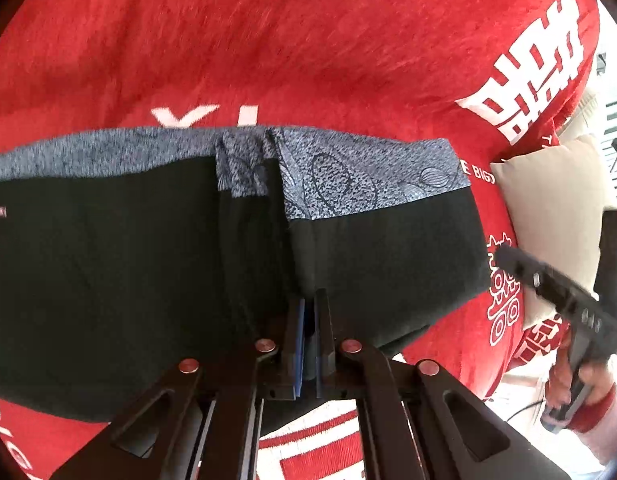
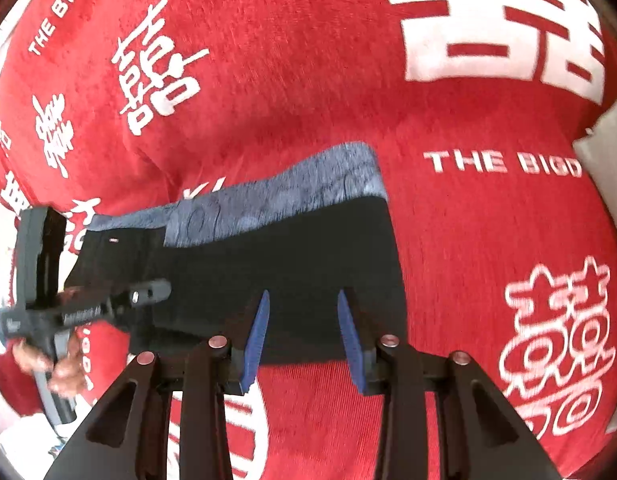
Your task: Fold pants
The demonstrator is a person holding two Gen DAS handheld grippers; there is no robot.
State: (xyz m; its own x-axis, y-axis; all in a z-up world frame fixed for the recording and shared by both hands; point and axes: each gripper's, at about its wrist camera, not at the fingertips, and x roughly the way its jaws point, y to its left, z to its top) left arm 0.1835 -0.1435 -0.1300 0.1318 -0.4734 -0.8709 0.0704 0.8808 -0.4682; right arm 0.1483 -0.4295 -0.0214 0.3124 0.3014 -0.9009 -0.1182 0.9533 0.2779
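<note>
Black pants (image 1: 148, 264) with a blue-grey patterned band (image 1: 348, 172) lie folded flat on a red blanket (image 1: 292, 52). My left gripper (image 1: 308, 312) is closed, its blue pads pinching the near edge of the black cloth. In the right wrist view the pants (image 2: 268, 256) lie ahead, and my right gripper (image 2: 304, 300) is open and empty, just above their near edge. The left gripper (image 2: 156, 292) shows there at the pants' left side, and the right gripper (image 1: 504, 252) shows in the left wrist view off the pants' right edge.
The red blanket (image 2: 348, 100) with white characters and lettering covers the whole surface. A beige cushion (image 1: 556, 208) lies at its right side. A white edge (image 2: 604, 148) shows at the far right of the right wrist view.
</note>
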